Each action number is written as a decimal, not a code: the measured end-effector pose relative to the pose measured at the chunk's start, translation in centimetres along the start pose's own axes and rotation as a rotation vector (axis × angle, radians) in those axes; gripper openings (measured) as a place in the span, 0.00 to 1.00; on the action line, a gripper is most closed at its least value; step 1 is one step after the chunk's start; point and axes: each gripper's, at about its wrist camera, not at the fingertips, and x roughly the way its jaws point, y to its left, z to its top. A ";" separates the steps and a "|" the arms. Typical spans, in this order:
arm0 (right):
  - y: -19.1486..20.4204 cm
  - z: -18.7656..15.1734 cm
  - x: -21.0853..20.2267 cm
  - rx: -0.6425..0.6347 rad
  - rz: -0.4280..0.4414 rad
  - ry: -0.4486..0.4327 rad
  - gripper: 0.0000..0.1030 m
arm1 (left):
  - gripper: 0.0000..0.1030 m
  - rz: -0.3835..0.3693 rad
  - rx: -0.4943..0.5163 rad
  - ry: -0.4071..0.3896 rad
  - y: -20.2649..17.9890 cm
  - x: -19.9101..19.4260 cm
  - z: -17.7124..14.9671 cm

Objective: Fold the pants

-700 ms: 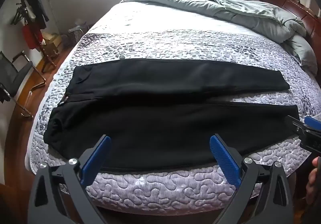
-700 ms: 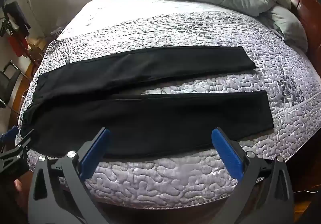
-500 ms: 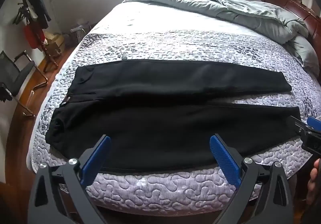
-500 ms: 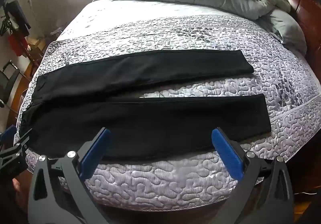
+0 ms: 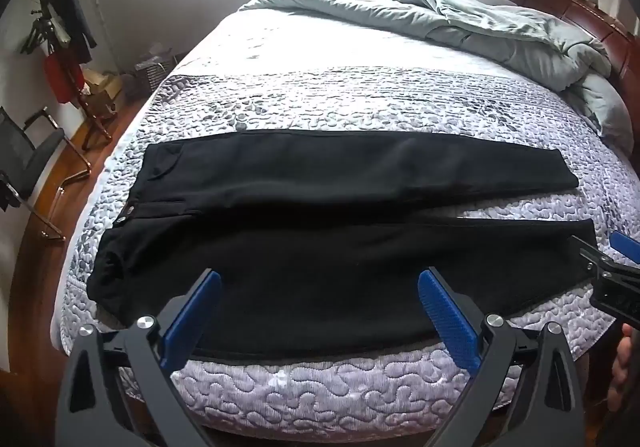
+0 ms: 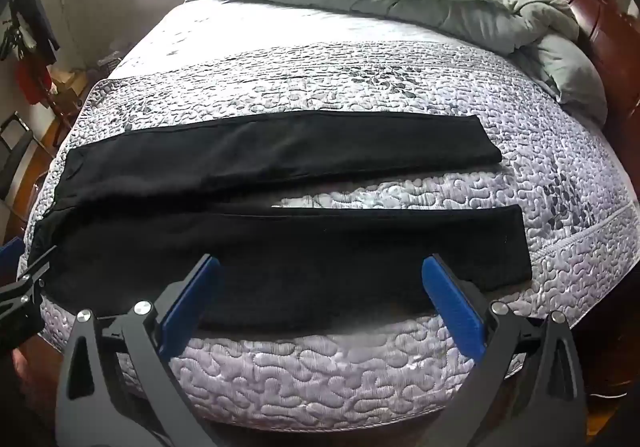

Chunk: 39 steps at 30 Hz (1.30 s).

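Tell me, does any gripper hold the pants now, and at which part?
Nothing is held. The left gripper and the right gripper are both open, above the near leg of the pants, which lie flat on the bed.

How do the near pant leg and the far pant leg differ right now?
The near leg lies along the bed's front edge below both open grippers; the far leg lies farther up the quilt. Their cuffs are apart, with quilt showing between them, and they meet toward the waistband. Both are black and flat.
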 end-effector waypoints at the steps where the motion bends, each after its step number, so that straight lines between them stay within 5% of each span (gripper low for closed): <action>1: 0.1 0.0 0.0 -0.002 -0.003 0.000 0.98 | 0.96 -0.002 -0.002 -0.001 0.0 0.0 0.0; 39: 0.0 0.7 0.6 -0.001 0.012 -0.001 0.98 | 0.96 -0.003 0.001 -0.006 -0.7 0.3 1.1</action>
